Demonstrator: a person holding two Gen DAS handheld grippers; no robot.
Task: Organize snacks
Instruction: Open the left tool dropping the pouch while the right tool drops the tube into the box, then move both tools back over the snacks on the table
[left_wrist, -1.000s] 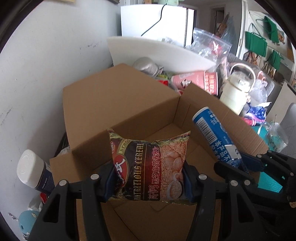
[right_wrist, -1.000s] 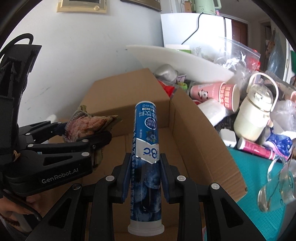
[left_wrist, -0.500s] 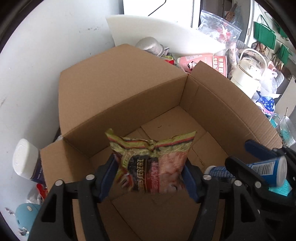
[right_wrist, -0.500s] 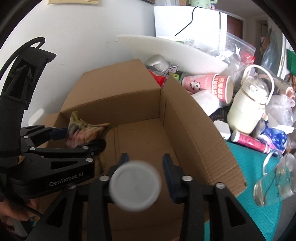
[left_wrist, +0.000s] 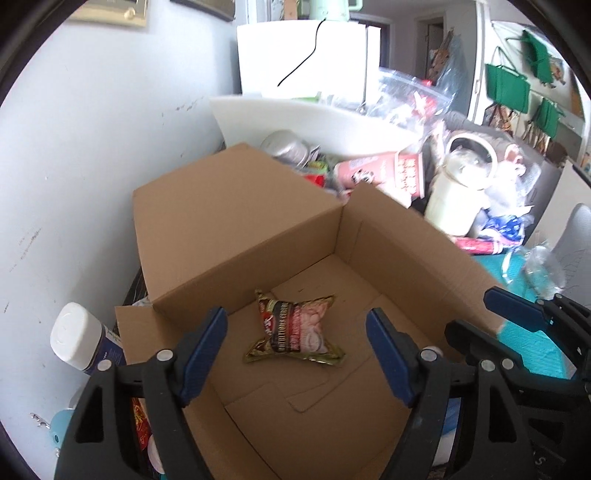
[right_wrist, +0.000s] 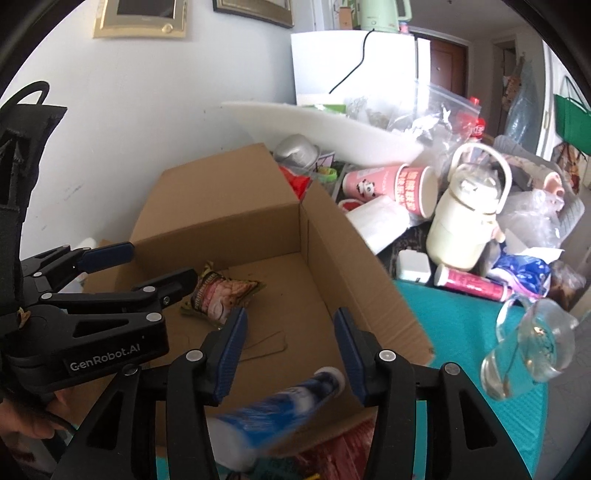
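Both my grippers have just been opening over the cardboard box (left_wrist: 236, 221), so my left gripper (left_wrist: 295, 354) gapes empty above the cereal packet (left_wrist: 295, 332) on its floor, while the blue tube (right_wrist: 280, 410) tumbles from my right gripper (right_wrist: 290, 354).

Matt brown cardboard box (left_wrist: 236, 221), glossy crinkled foil cereal packet (left_wrist: 295, 330), shiny plastic bottle (right_wrist: 280, 410)

Soft, even daylight, dark fisheye corners — the falling blue bottle (right_wrist: 280, 410) smears with blur.

Cereal packet (left_wrist: 295, 332) flat on the box (left_wrist: 236, 221) floor — blue tube (right_wrist: 280, 410) blurred, tilted.
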